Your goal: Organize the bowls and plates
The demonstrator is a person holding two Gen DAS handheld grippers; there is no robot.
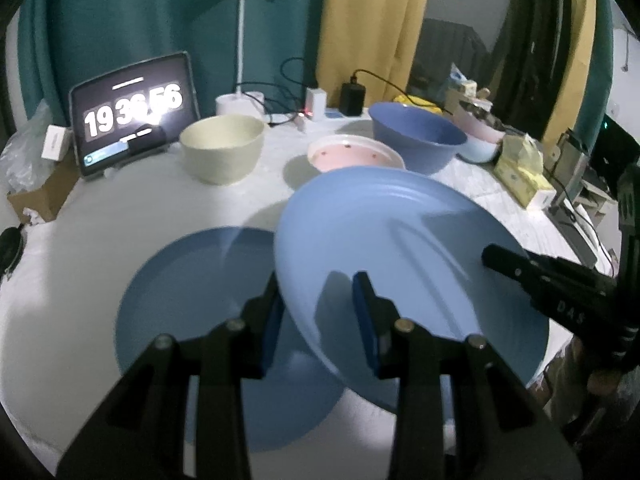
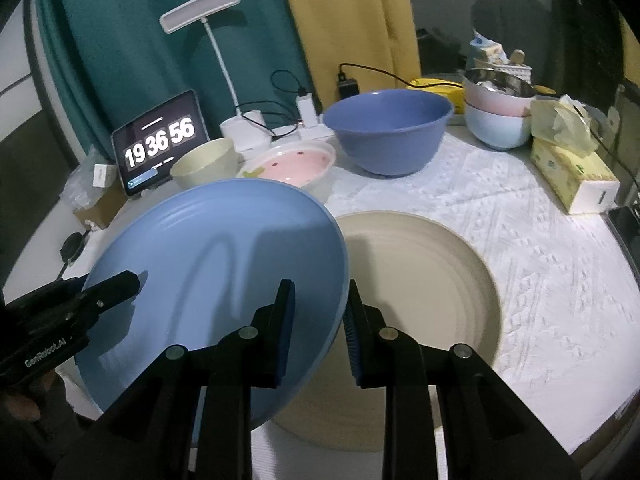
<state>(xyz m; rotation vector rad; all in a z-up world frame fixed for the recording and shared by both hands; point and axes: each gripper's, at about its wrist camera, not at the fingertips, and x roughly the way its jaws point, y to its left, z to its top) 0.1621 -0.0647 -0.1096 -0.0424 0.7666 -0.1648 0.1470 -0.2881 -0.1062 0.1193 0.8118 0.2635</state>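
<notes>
The left gripper (image 1: 318, 316) pinches the left rim of a round light-blue plastic plate (image 1: 400, 248), one pad above the plate and one under it. The right gripper (image 2: 320, 320) clamps the opposite rim of the same plate in the same way, so both grippers carry it together. The plate is in the air and tilted, not resting on the table.

Under its left side, in the left wrist view, a second, darker blue round plate (image 1: 192, 300) lies flat on the white textured tablecloth (image 2: 540, 280). Under its right side, in the right wrist view, a beige round plate with ridged rings (image 2: 432, 280) lies flat too. Farther back stand a cream bowl (image 1: 222, 148), a shallow pink dish with small dots (image 1: 354, 154) and a deep blue bowl (image 1: 416, 136). Two pastel bowls, pink on pale blue (image 2: 498, 120), are stacked at the right, next to a yellow tissue box (image 2: 572, 176). A tablet that shows a clock (image 2: 160, 144) leans at the back left.

I judge that the step in hand is the stacking of the plates: the held plate must go on one of the flat plates. Which one, I cannot tell. The next move needs both grippers to level the plate, to centre it over the chosen plate and to lower it together before they let go.
</notes>
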